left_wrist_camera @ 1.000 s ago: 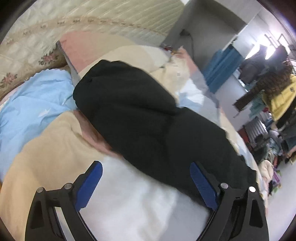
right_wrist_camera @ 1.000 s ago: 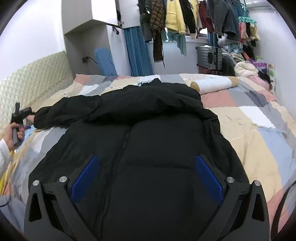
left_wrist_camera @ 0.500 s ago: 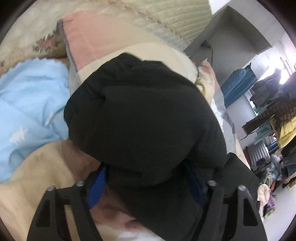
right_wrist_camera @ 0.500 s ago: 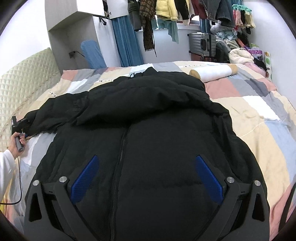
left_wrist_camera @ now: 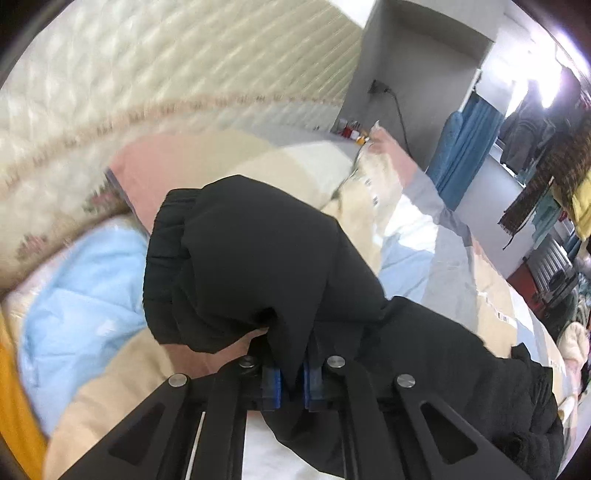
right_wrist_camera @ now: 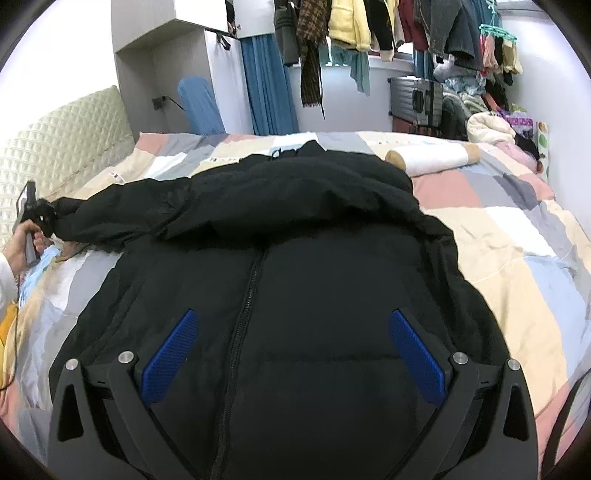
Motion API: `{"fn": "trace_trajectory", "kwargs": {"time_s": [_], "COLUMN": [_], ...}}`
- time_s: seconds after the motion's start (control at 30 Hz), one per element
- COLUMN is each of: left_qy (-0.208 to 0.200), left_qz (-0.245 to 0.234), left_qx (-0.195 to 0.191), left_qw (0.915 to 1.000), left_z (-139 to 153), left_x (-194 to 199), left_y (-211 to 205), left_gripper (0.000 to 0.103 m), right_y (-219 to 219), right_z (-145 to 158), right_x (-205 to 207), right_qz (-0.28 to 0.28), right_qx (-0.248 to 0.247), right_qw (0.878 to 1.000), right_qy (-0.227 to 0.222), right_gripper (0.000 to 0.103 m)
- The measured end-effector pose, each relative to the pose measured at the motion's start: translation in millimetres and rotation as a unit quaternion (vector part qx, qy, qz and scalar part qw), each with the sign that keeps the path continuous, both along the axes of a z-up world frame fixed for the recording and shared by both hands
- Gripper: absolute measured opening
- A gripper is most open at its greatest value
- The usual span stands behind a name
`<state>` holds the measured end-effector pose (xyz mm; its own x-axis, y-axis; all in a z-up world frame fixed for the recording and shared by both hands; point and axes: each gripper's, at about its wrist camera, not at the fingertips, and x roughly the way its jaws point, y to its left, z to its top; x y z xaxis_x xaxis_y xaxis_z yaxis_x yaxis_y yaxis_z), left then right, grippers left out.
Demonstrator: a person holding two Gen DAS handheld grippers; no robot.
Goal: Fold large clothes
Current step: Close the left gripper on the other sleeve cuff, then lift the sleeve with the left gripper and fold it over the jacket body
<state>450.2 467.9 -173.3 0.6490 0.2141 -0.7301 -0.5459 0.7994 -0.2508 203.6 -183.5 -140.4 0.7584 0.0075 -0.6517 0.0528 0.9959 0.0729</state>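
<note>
A large black padded jacket [right_wrist_camera: 295,295] lies front up on the patchwork bed, zip down the middle. Its left sleeve stretches toward the headboard. My left gripper [left_wrist_camera: 291,384] is shut on that sleeve [left_wrist_camera: 251,258] near the ribbed cuff [left_wrist_camera: 166,266] and holds it lifted off the bed. It also shows far left in the right wrist view [right_wrist_camera: 37,218]. My right gripper [right_wrist_camera: 291,354] is open and empty, hovering over the jacket's lower front.
A quilted cream headboard [left_wrist_camera: 147,74] and a light blue blanket [left_wrist_camera: 74,295] lie beside the sleeve. A white bolster [right_wrist_camera: 432,158] lies past the jacket. Clothes hang on a rack [right_wrist_camera: 369,33] by the window. A suitcase [right_wrist_camera: 417,99] stands behind the bed.
My left gripper went from open above the sleeve to shut on it and raised it. My right gripper stayed open and rose slightly over the jacket.
</note>
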Motion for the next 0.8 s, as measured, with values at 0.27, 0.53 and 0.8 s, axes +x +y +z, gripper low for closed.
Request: {"fn": "trace_trajectory", "kwargs": {"time_s": [0.27,0.53,0.8], "left_qy": [-0.033,-0.063,-0.090], "left_qz": [-0.048,-0.114,-0.216], "left_qx": [0.049,0.128,0.189], "left_qw": [0.9971,0.9832,0.9536], "left_z": [100,186,243], "left_x": [-33,-52,-59], "left_y": [-59,-163,-307], "left_gripper": [0.007,0.007,0.006], "right_y": [-15,-35,-67], "right_z": [13,39,40], "right_x": [-24,-30,-31], "right_qz": [0.017,0.043,0.031], "right_qx": [0.007,-0.004,0.005], "right_qw": [0.999,0.996,0.997], "right_qy": [-0.031,-0.074,-0.077], "right_gripper": [0.103,0.103,0.103]}}
